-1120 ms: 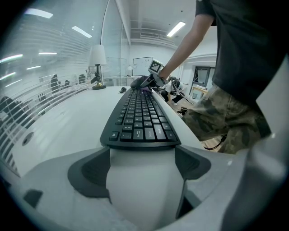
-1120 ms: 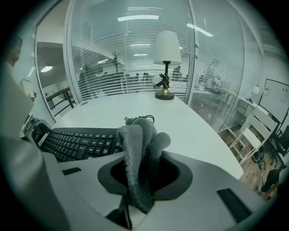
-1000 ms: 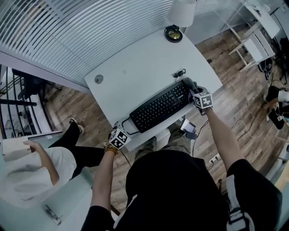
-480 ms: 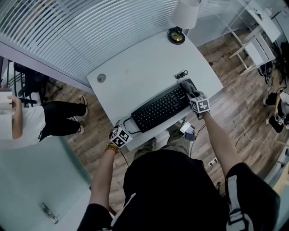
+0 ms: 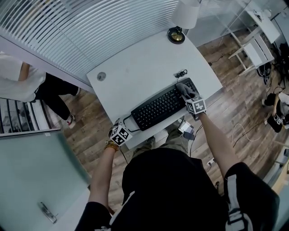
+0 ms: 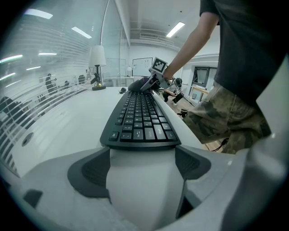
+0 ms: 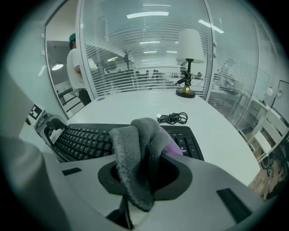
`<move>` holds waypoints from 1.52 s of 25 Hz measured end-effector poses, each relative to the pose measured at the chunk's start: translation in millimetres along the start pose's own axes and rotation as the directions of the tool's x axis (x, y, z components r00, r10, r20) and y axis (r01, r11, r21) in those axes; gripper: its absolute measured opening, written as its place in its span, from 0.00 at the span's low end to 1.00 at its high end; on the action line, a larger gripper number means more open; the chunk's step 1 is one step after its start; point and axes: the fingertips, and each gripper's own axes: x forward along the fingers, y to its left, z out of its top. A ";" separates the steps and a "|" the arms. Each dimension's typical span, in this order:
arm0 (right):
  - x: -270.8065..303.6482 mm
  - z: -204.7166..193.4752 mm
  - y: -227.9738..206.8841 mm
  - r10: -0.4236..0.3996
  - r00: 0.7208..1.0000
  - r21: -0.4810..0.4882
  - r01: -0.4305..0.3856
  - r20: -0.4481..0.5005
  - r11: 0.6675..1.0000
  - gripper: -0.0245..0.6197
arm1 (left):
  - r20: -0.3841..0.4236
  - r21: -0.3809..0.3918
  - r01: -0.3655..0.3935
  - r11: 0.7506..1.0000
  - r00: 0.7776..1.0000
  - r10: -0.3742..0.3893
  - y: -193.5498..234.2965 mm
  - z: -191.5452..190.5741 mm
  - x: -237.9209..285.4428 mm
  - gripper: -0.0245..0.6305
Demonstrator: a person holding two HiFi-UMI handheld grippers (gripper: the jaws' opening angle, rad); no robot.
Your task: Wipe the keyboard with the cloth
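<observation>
A black keyboard (image 5: pixel 160 107) lies slantwise near the front edge of the white desk (image 5: pixel 144 63). My right gripper (image 5: pixel 187 95) is over the keyboard's right end, shut on a grey cloth (image 5: pixel 184 88). In the right gripper view the cloth (image 7: pixel 135 144) bunches up between the jaws of the gripper (image 7: pixel 144 173), with a purple bit showing, above the keys (image 7: pixel 86 140). My left gripper (image 5: pixel 118 127) sits at the keyboard's left end. In the left gripper view it (image 6: pixel 142 155) stands open, with the keyboard's end (image 6: pixel 140 117) right at its tips.
A lamp (image 5: pixel 184 13) with a round brass base (image 5: pixel 175 35) stands at the desk's far corner. A coiled cable (image 5: pixel 180 73) lies just behind the keyboard. A round grommet (image 5: pixel 101 77) sits far left. A person (image 5: pixel 18 76) walks by the glass wall.
My right gripper has slid the cloth leftward over the keyboard's right end. The left gripper has stayed put. The bystander has walked from the lower left towards the upper left.
</observation>
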 end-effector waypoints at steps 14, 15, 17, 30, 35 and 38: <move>3.6 -7.0 69.3 0.092 0.996 -0.075 -0.092 -0.004 0.993 0.17 | 0.003 0.003 -0.003 1.000 1.000 0.003 -1.6 -0.4 0.3 0.71; 4.5 -7.2 74.9 0.100 0.995 -0.082 -0.101 -0.006 0.992 0.17 | 0.003 0.002 -0.003 1.000 1.000 0.003 -1.4 -0.3 0.5 0.71; 6.1 -6.2 83.5 0.109 0.994 -0.083 -0.109 -0.001 0.991 0.17 | 0.003 0.002 -0.003 1.000 1.000 0.003 -0.4 -0.2 0.8 0.71; 4.8 -10.9 112.9 0.129 0.992 -0.102 -0.128 0.003 0.987 0.17 | 0.002 0.004 -0.006 1.000 1.000 0.006 -3.1 1.0 1.7 0.71; 3.0 -11.8 118.5 0.127 0.992 -0.114 -0.126 0.001 0.985 0.17 | 0.006 0.006 -0.007 1.000 1.000 0.007 -4.6 1.0 0.3 0.71; 3.8 -10.3 125.2 0.134 0.991 -0.125 -0.134 -0.001 0.983 0.17 | 0.006 0.006 -0.005 1.000 1.000 0.005 -2.7 0.7 0.2 0.71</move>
